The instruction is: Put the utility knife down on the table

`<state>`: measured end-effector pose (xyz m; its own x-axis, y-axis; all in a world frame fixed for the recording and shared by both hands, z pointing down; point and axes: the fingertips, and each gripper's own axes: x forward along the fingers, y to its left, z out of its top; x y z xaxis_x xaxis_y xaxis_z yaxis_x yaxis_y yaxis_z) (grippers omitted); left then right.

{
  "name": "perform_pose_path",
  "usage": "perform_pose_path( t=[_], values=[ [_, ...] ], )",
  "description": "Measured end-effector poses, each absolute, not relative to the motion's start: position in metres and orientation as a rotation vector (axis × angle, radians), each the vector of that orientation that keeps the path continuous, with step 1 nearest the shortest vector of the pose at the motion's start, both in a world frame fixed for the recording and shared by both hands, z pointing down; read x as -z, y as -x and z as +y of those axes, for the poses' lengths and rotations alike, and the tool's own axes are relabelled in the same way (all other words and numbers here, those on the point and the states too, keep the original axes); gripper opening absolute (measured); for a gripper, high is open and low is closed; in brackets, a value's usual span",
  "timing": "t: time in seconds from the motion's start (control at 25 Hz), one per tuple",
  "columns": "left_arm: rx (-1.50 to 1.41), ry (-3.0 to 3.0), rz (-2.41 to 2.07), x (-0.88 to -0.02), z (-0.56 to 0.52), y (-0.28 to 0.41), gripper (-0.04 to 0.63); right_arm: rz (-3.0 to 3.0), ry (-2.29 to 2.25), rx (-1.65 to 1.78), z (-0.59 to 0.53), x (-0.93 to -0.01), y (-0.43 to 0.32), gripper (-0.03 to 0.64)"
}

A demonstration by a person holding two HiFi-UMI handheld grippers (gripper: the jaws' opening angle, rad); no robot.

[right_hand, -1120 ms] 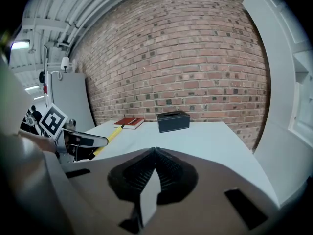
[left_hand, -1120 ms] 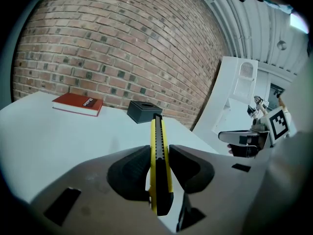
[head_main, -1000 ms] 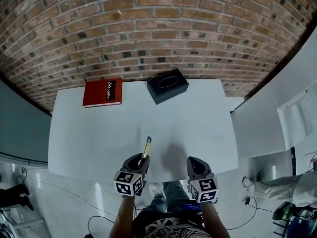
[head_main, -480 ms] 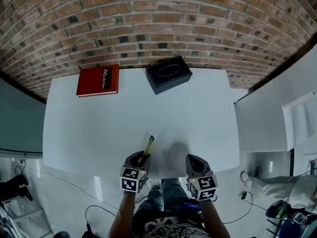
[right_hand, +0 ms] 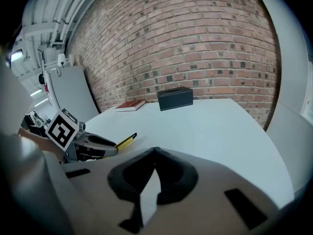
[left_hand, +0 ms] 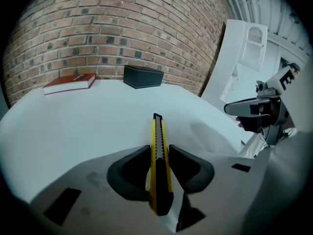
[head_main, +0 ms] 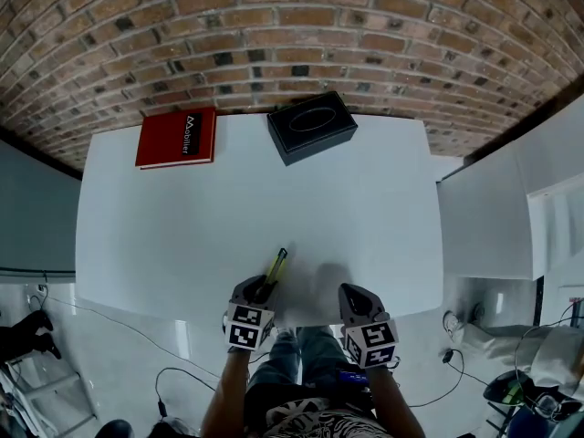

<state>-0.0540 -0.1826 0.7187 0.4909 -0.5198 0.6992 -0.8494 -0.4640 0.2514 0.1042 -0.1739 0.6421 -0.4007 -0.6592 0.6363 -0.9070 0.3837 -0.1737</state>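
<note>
A yellow and black utility knife (left_hand: 158, 151) sticks out forward from my left gripper (left_hand: 159, 166), whose black jaws are shut on its handle. In the head view the knife (head_main: 276, 266) points away over the near edge of the white table (head_main: 182, 226), with the left gripper (head_main: 256, 296) behind it. From the right gripper view the knife's yellow tip (right_hand: 125, 140) shows at the left. My right gripper (right_hand: 154, 173) is shut with nothing in it, and in the head view the right gripper (head_main: 357, 305) sits at the table's near edge, beside the left one.
A red book (head_main: 177, 138) lies at the table's far left and a black box (head_main: 311, 127) at the far middle, both near the brick wall (head_main: 292, 35). A white panel (head_main: 484, 217) stands right of the table. Cables lie on the floor below.
The head view has shifted, so the table sits a little higher in the frame. Both grippers and the knife keep about the same place at the near edge.
</note>
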Motion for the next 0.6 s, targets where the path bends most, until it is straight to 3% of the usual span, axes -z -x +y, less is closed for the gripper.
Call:
perform_pose_path(
  t=[0.6],
  values=[
    [-0.753, -2.171, -1.165, -0.721, -0.188, 0.055, 0.143, -2.167, -1.4, -0.709, -0.168, -0.636, -0.116, 0.0]
  ],
)
